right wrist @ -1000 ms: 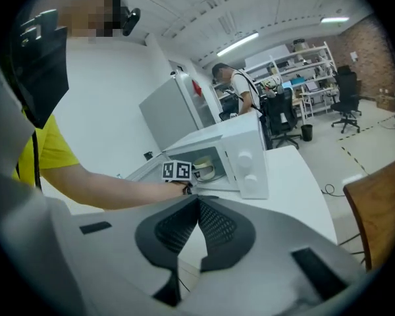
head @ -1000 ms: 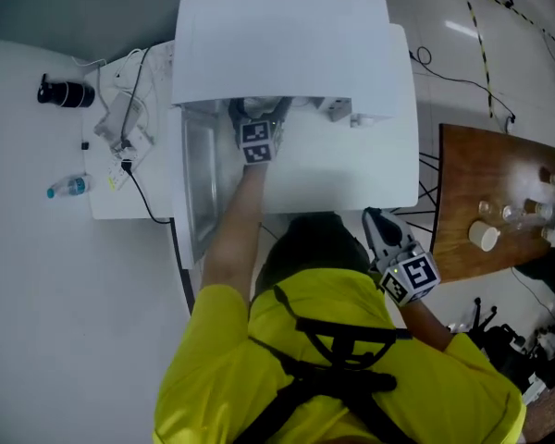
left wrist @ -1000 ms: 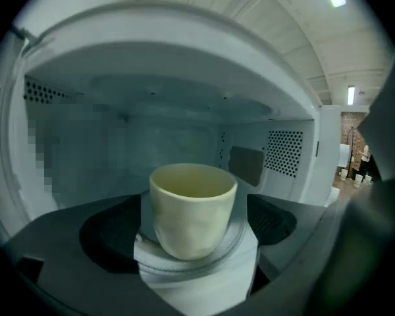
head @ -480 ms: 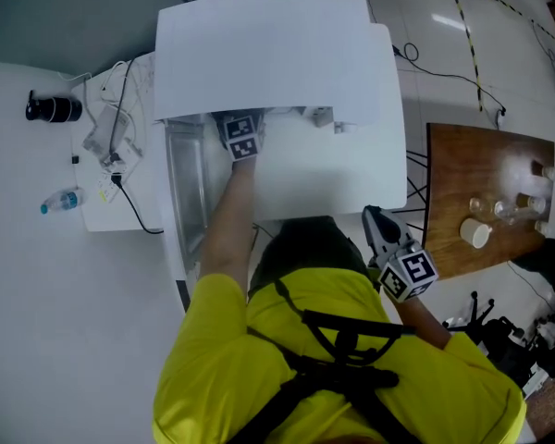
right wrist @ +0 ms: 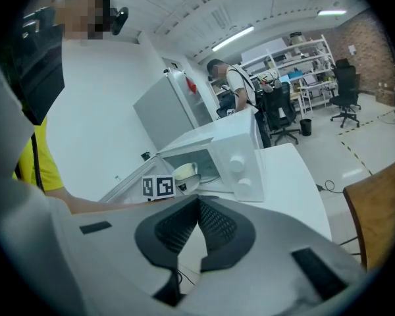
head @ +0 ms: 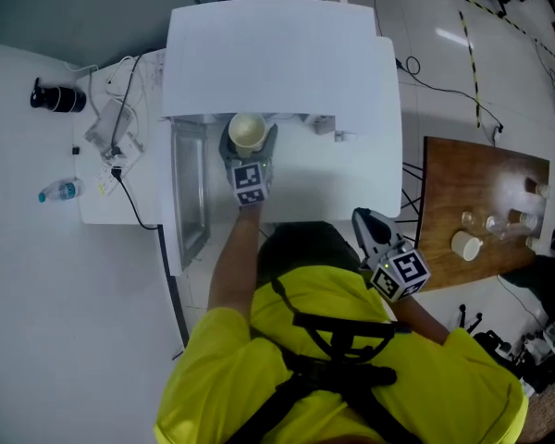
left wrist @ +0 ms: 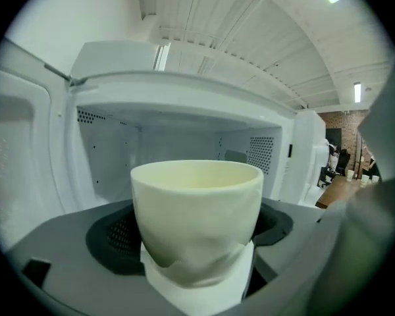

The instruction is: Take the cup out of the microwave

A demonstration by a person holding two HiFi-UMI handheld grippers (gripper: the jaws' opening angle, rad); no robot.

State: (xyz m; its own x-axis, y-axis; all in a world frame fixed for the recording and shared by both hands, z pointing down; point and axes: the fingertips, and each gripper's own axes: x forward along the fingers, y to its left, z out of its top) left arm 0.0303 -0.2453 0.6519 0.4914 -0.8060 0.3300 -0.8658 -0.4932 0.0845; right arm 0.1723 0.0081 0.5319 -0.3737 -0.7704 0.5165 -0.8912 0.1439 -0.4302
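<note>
A cream cup [head: 247,130] stands upright between the jaws of my left gripper [head: 249,151], just in front of the white microwave [head: 277,54], whose door [head: 190,192] hangs open to the left. In the left gripper view the cup [left wrist: 197,216] fills the middle, both pads press on its lower sides, and the microwave cavity [left wrist: 184,137] lies behind it. My right gripper [head: 368,227] hangs by the person's right side, shut with nothing in it. The right gripper view looks over its closed jaws to the cup [right wrist: 184,172] at the microwave [right wrist: 234,157].
The microwave stands on a white table [head: 351,174]. To the left lie cables [head: 120,128], a water bottle [head: 57,191] and a black object [head: 54,97]. A wooden table [head: 481,183] at the right carries small containers. A person [right wrist: 234,84] stands far behind.
My left gripper has drawn back out of the microwave cavity toward the person, bringing the cup into sight. The right gripper has stayed where it was.
</note>
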